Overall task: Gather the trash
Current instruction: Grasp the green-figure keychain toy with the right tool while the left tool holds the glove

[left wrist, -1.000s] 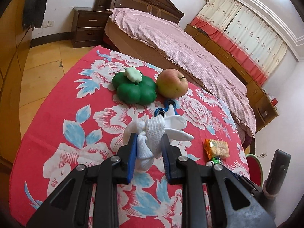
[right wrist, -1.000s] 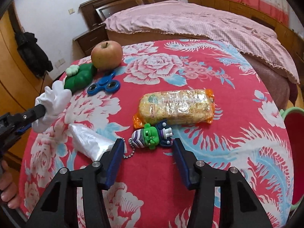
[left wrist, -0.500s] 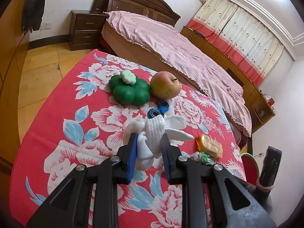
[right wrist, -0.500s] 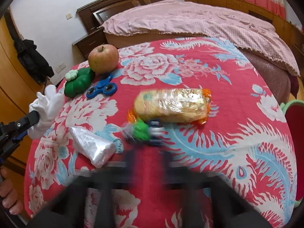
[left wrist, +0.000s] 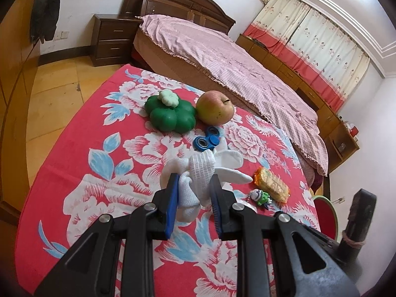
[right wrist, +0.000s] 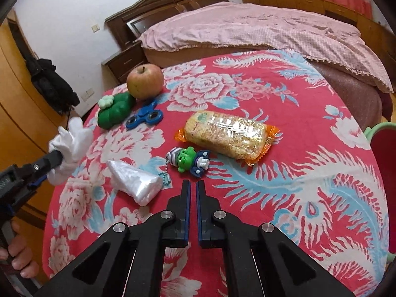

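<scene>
White glove (left wrist: 198, 173) | clamped in left gripper (left wrist: 194, 193) | fingers pointing away

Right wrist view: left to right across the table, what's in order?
White glove in the left claw → green flower-shaped toy → blue fidget spinner → green keychain figure → packaged crackers.
</scene>
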Demonstrator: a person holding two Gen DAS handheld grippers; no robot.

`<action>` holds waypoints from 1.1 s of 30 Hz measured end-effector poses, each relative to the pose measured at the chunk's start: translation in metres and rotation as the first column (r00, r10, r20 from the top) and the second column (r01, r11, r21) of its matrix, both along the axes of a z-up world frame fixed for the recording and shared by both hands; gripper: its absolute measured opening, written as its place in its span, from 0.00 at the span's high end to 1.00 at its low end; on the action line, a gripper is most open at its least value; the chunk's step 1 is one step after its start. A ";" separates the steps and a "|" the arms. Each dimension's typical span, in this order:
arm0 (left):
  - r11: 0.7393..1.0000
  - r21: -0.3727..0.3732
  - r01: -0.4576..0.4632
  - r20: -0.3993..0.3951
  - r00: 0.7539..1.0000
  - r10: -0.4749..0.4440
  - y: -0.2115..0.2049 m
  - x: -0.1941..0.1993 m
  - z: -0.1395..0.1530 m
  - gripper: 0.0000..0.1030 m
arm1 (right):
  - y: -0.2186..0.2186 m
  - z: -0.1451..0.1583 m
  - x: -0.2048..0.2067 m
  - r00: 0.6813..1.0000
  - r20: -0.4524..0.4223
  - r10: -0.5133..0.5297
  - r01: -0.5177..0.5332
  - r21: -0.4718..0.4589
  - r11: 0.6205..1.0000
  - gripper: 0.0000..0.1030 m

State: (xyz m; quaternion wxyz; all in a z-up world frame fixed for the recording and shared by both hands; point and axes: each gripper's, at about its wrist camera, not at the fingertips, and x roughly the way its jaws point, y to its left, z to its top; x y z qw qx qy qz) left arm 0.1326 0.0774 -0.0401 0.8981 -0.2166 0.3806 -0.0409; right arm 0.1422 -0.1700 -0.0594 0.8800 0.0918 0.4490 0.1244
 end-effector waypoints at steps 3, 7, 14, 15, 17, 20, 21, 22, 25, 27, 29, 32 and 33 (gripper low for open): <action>1.000 -0.004 -0.005 -0.010 1.000 0.005 0.002 0.001 -0.003 0.76 | -0.001 0.003 -0.002 1.000 0.015 0.004 -0.004 0.007 1.000 0.96; 1.000 -0.006 -0.005 -0.019 1.000 0.005 0.002 0.002 -0.006 0.76 | 0.002 0.002 0.000 1.000 0.027 0.004 -0.004 -0.016 1.000 0.74; 1.000 -0.007 -0.005 -0.032 0.999 0.005 0.002 0.006 -0.013 0.76 | 0.014 -0.007 0.015 1.000 -0.004 0.012 -0.012 -0.047 0.999 0.57; 1.000 -0.008 -0.007 -0.033 0.999 0.006 0.002 0.006 -0.013 0.76 | 0.017 -0.010 0.020 1.000 -0.017 -0.001 0.000 -0.052 0.999 0.56; 1.000 -0.012 -0.008 -0.037 0.999 0.007 0.003 0.008 -0.015 0.76 | 0.022 -0.013 0.027 0.999 -0.029 -0.017 0.016 -0.056 0.998 0.50; 1.000 -0.013 -0.006 -0.043 0.999 0.006 0.004 0.009 -0.018 0.76 | 0.033 -0.013 0.034 0.999 -0.001 -0.034 0.034 -0.102 0.994 0.46; 1.000 -0.014 -0.006 -0.045 0.999 0.005 0.005 0.009 -0.018 0.76 | 0.037 -0.014 0.036 0.999 0.008 -0.038 0.038 -0.122 0.992 0.46; 1.000 -0.016 -0.006 -0.047 0.999 0.005 0.005 0.009 -0.019 0.76 | 0.039 -0.015 0.038 0.999 0.010 -0.043 0.044 -0.128 0.991 0.46; 1.000 -0.020 -0.006 -0.051 0.999 0.005 0.006 0.010 -0.022 0.76 | 0.045 -0.017 0.041 0.998 0.031 -0.052 0.056 -0.162 0.985 0.46; 1.000 -0.019 -0.006 -0.052 0.999 0.005 0.007 0.010 -0.022 0.76 | 0.048 -0.018 0.041 0.998 0.041 -0.044 0.051 -0.187 0.981 0.47; 1.000 -0.021 -0.005 -0.052 0.999 0.004 0.007 0.010 -0.022 0.76 | 0.048 -0.019 0.039 0.998 0.049 -0.032 0.042 -0.205 0.978 0.50; 1.000 -0.022 0.000 -0.050 0.999 -0.001 0.006 0.008 -0.022 0.76 | 0.043 -0.018 0.036 0.999 0.043 -0.016 0.024 -0.192 0.981 0.51; 1.000 -0.022 0.002 -0.049 0.999 -0.003 0.005 0.008 -0.021 0.76 | 0.041 -0.017 0.034 0.999 0.038 -0.014 0.021 -0.181 0.983 0.51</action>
